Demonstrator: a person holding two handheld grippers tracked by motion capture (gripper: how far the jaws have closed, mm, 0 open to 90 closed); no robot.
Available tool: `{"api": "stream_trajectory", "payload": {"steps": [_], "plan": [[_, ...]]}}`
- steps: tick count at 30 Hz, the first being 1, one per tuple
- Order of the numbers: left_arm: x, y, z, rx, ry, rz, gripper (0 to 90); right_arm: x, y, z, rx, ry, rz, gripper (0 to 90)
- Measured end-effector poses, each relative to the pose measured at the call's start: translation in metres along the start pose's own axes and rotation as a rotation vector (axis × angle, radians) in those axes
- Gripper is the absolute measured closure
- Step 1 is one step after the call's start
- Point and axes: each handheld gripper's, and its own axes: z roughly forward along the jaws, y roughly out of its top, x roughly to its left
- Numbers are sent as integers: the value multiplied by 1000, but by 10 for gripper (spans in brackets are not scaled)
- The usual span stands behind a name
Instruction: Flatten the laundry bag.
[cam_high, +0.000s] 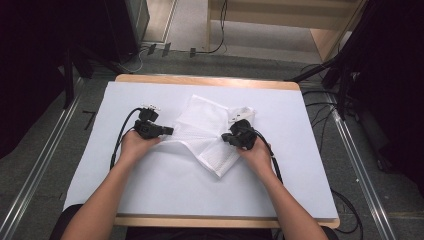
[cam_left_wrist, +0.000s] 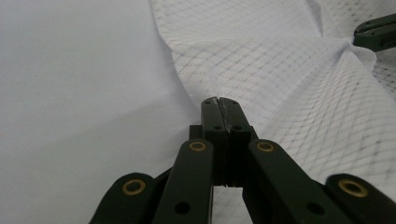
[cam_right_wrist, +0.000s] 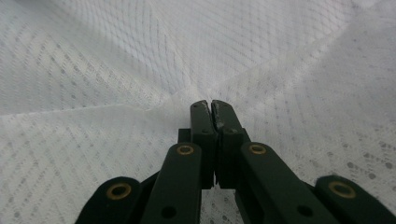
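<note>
1. Nearest, the person's forearms come in from the near edge of the table (cam_high: 310, 150), which is covered in pale sheet, and spread apart toward the middle.

2. Next, the left gripper (cam_high: 167, 131) lies at the left edge of the white mesh cloth (cam_high: 205, 137). In the left gripper view its jaws are pressed flat together right at the cloth's hem (cam_left_wrist: 187, 93); they appear to pinch that edge, though the nip itself is hard to make out.

3. Across from it, the right gripper (cam_high: 226, 137) sits on the right part of the cloth, tips pointing left toward the other gripper. In the right gripper view its jaws are closed, and creases in the mesh (cam_right_wrist: 154, 105) run into the tips, so a small fold seems caught between them.

4. Between the two, the cloth stretches as a band, its long axis running left to right from one pinch to the other. The left gripper view shows the right gripper (cam_left_wrist: 373, 32) far off with the fabric gathered at its tip.

5. Farther back, the rest of the cloth lies crumpled toward the far right, with a loose flap hanging toward the near side below the right gripper.

6. Judging by this, the coming move turns on that line: each hand holds its own end, neither is nearer, so pulling apart or lifting together would work along the left-right axis.
</note>
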Motion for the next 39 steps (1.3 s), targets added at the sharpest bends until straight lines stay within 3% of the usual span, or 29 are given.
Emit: {"api": "stream_trajectory", "payload": {"steps": [9,13,14,17,29,39], "plan": [[6,0,-8,-23,-1,-22,900,4,4,-14,-43,70,14,900],[8,-1,-8,-1,34,-14,900,3,4,-17,-57,107,33,900],[8,-1,-7,9,53,-11,900,4,4,-18,-52,100,35,900],[13,-2,-9,10,48,-28,900,1,2,-21,-46,86,31,900],[28,-4,-27,-40,48,-80,900,-8,-4,-42,-77,93,57,900],[48,-4,-43,-60,91,-117,900,-9,-11,-53,-86,87,67,900]]}}
